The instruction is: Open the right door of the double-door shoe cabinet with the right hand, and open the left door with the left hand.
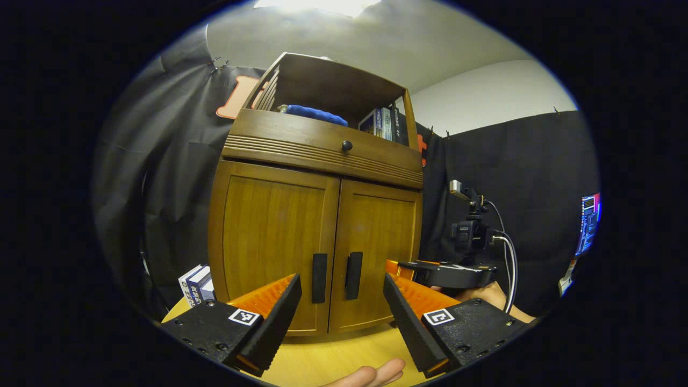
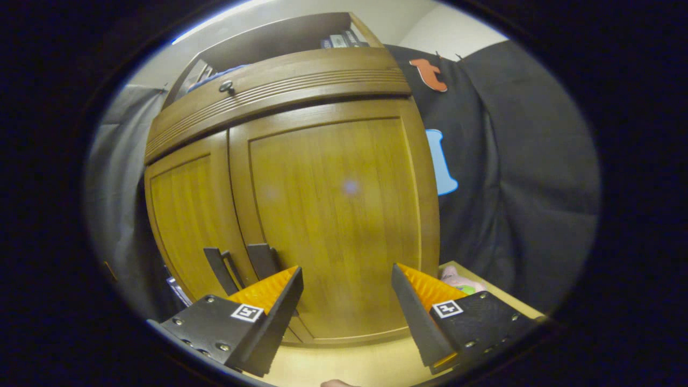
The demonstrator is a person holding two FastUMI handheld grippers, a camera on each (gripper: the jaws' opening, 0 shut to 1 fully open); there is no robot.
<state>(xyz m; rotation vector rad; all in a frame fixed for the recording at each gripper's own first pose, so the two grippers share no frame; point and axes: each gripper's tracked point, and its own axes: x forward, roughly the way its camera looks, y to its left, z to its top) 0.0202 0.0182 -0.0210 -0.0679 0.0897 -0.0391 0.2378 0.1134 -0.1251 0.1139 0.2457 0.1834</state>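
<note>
Wide apart and holding nothing, our left gripper [image 1: 342, 301] frames both handles in the left gripper view: the left door handle [image 1: 319, 278] and the right door handle [image 1: 353, 275] stand side by side either side of the centre seam, both upright bars, low on the doors. We see the shoe cabinet [image 1: 317, 161] standing on the wooden tabletop [image 1: 344, 355], set back from the near edge, and both doors look shut. Over in the right gripper view, our right gripper [image 2: 346, 301] is equally spread and empty, sitting close in front of the right door [image 2: 333, 215], with that door's handle [image 2: 263, 259] off to the left of the fingers, not between them. So we judge the right hand has to slide left toward the seam before it can close on the vertical bar. In the left gripper view we catch the right gripper itself, low at the right door's outer edge, with a hand beneath it. Books [image 1: 196, 284] stand by the cabinet's left side, so we reckon the left door [image 1: 271, 236] swings out toward them; something soft and pink [image 2: 457, 280] lies beside the cabinet's right corner.
</note>
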